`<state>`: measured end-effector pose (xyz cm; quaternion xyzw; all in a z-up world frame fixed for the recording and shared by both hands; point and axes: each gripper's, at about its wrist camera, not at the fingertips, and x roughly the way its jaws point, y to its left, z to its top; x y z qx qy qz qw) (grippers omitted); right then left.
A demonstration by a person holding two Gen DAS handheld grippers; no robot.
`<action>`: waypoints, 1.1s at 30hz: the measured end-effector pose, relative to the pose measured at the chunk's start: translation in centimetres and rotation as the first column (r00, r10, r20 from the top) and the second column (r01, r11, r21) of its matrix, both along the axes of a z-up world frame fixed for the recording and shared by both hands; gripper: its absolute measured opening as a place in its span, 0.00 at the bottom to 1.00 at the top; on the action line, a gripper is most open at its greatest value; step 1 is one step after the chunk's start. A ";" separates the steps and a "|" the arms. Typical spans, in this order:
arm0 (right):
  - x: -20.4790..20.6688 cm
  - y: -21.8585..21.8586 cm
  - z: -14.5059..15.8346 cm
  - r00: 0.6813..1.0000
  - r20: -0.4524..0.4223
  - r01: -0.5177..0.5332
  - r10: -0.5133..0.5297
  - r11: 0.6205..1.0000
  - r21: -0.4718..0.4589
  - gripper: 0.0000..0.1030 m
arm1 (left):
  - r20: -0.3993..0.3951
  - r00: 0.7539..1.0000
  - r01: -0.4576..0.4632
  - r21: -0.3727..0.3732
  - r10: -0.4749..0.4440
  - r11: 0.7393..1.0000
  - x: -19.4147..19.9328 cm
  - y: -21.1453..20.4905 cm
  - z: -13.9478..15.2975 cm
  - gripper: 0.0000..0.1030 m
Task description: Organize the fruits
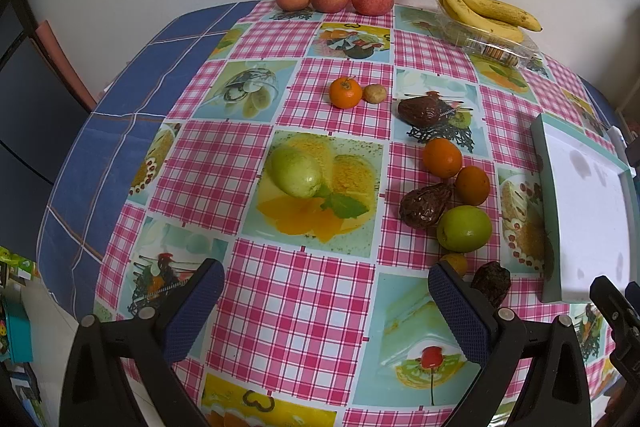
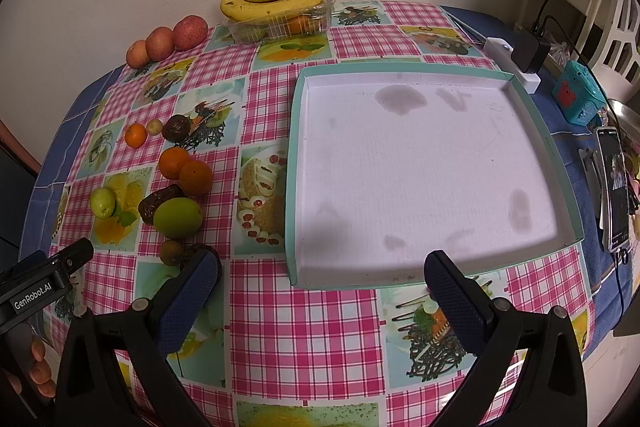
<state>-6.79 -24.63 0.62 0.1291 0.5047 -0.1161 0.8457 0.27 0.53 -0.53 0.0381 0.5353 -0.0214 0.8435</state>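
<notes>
Your left gripper (image 1: 326,311) and right gripper (image 2: 322,301) both hover wide open and empty above the table's near edge (image 2: 304,327), the bare tray (image 2: 420,167) ahead.

Both tools look alike. The left gripper (image 1: 326,301) has two black plastic arms, triangular with hollow cut-outs, each carrying a round silver screw head near its joint. Its jaws end in dark blue pads (image 1: 460,311) with a fine dotted grip texture. The right gripper (image 2: 322,291) has the same black arms, silver screws and blue textured pads (image 2: 188,297). In the right wrist view, the other tool's black body bears white "GenRobot.AI" lettering
</notes>
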 end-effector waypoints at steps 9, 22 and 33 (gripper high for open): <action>0.0 0.0 0.0 1.000 0.000 0.000 0.000 1.000 0.001 1.00 | 0.000 1.000 0.000 0.000 0.000 1.000 0.0 0.0 0.0 1.00; 0.0 0.0 0.0 1.000 0.000 -0.001 0.001 1.000 0.001 1.00 | -0.001 1.000 0.001 0.001 -0.001 1.000 0.0 0.0 0.0 1.00; 0.0 0.0 0.0 1.000 0.001 -0.001 0.001 1.000 0.005 1.00 | -0.006 1.000 0.001 -0.015 -0.001 1.000 0.1 0.5 -0.5 1.00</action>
